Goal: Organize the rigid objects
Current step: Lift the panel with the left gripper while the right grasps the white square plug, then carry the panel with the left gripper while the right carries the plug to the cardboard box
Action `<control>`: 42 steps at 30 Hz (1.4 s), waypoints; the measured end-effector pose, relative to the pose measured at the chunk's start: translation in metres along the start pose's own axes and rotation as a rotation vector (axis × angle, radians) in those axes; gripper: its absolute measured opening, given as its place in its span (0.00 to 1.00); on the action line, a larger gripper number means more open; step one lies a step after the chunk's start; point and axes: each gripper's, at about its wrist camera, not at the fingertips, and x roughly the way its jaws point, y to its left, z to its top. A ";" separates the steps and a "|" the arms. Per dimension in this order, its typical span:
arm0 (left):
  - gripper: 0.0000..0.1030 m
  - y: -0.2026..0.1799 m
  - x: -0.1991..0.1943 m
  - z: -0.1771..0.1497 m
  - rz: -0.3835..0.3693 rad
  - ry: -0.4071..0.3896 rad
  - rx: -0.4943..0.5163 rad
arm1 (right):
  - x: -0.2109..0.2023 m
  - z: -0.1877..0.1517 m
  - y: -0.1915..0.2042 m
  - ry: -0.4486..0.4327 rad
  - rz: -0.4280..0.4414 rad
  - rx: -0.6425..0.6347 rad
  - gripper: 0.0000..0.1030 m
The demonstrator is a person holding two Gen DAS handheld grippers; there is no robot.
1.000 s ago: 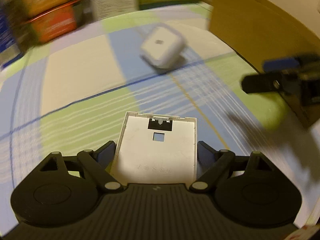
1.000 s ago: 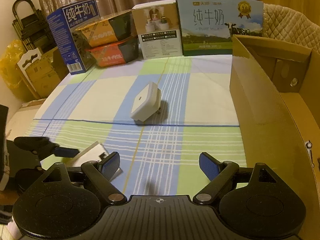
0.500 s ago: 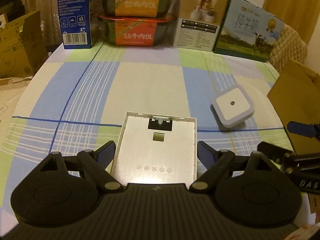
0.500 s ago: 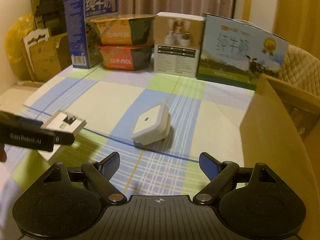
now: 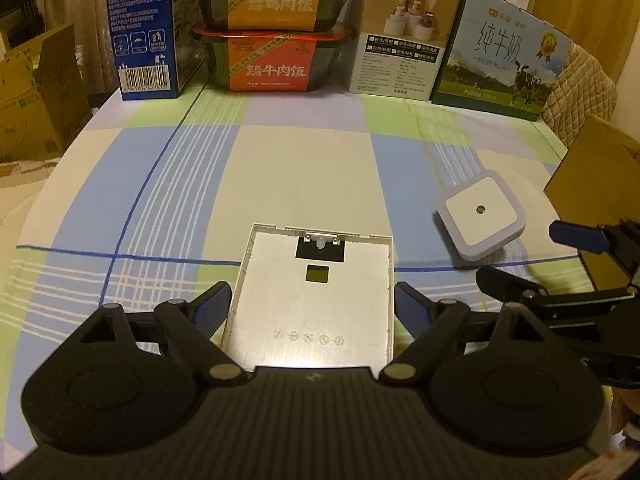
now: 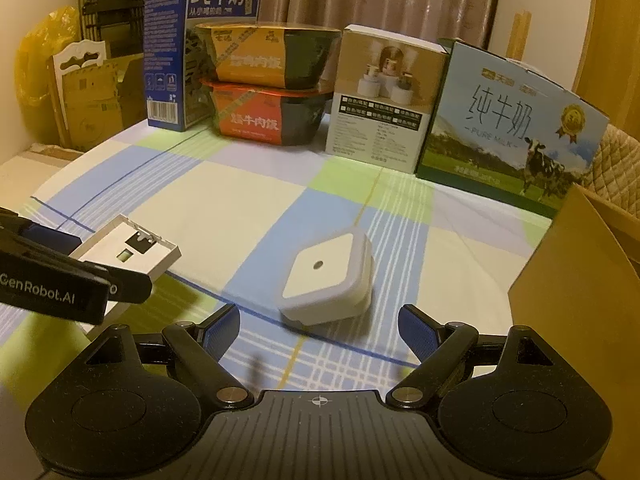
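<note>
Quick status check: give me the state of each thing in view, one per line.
Left hand-held gripper: shut on the white flat cover.
White flat cover: held, hollow side up.
Right hand-held gripper: open, holding nothing.
White night light: on the tablecloth, tilted, ungripped.
Cardboard box: open, at the right.
Meal bowls: stacked, sealed.

"GenRobot.AI" on left hand-held gripper (image 6: 60, 264), "PURE MILK" on milk carton (image 6: 508, 148)
</note>
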 end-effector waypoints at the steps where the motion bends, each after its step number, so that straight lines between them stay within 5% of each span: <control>1: 0.82 0.000 0.001 0.000 0.004 0.002 0.003 | 0.002 0.001 0.001 -0.001 -0.005 -0.004 0.81; 21: 0.82 0.007 0.000 0.002 -0.024 -0.022 -0.050 | 0.033 0.000 0.021 -0.036 -0.114 -0.170 0.81; 27: 0.82 0.006 0.000 0.003 -0.032 -0.025 -0.058 | 0.045 0.002 0.020 -0.026 -0.135 -0.189 0.68; 42: 0.82 0.003 0.003 0.002 -0.039 -0.019 -0.051 | 0.040 -0.001 0.019 -0.058 -0.165 -0.201 0.62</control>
